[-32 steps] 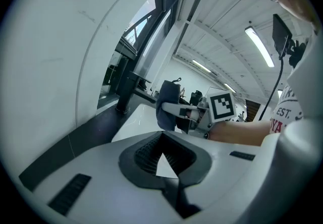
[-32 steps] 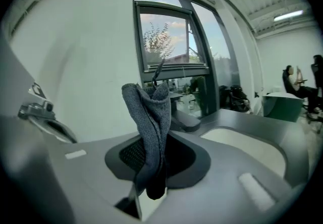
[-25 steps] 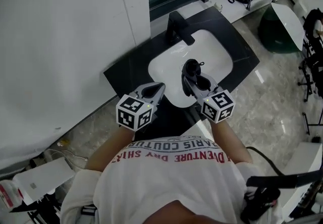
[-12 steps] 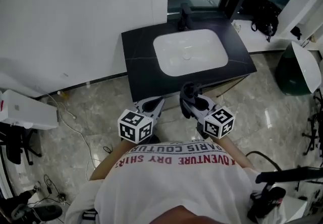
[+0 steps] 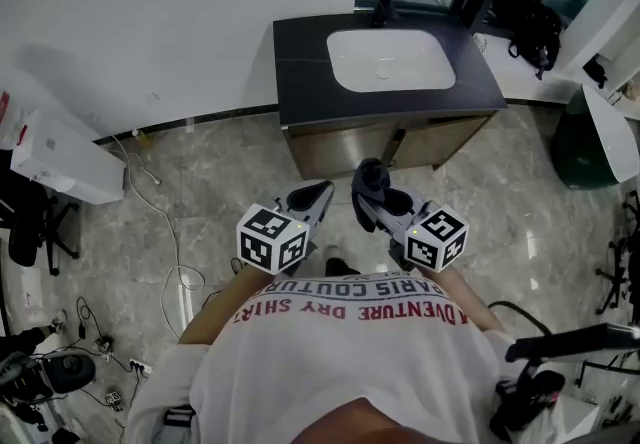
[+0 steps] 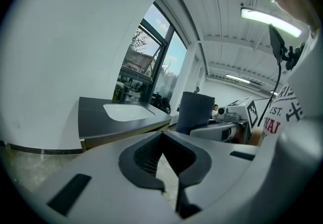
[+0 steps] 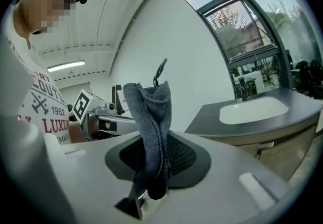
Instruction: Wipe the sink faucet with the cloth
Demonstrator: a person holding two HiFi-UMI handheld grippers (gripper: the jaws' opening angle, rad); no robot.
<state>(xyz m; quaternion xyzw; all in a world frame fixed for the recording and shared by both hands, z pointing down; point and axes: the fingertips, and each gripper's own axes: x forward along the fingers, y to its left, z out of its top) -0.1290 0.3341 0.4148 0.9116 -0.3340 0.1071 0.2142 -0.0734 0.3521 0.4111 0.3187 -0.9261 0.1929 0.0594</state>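
Position: person standing on the marble floor (image 5: pixel 200 182), well apart from the counter (image 5: pixel 305 62), both arms held forward at waist level.

Right hand-held gripper (image 5: pixel 368 197): jaws clamped on the cloth (image 7: pixel 150 127). The cloth is dark grey-blue and pinched in a fold between the pads. It stands up above the jaw tips, and a short end hangs below the grip. From the head view it shows as a dark bundle at the gripper's front end, over the floor and not over the counter.

Left hand-held gripper (image 5: pixel 312 197): jaws closed to the tips, with nothing between them. Only a thin sliver of floor shows through behind the pads in the left gripper view. It is held just beside the right one at about the same height, with tips pointing toward the counter.

Faucet (image 5: pixel 386 2): dark and upright, at the back edge of the counter behind the white sink (image 5: pixel 391 60), close to the window. Neither gripper is near it, and the cloth is not touching it. The right gripper view shows it small, beyond the basin.

Counter: dark top over a brown cabinet (image 5: pixel 400 144), set against the white wall.

Other: white box (image 5: pixel 60 162) on the floor by the wall on the left. Loose cables (image 5: pixel 170 262) lie on the floor nearby.
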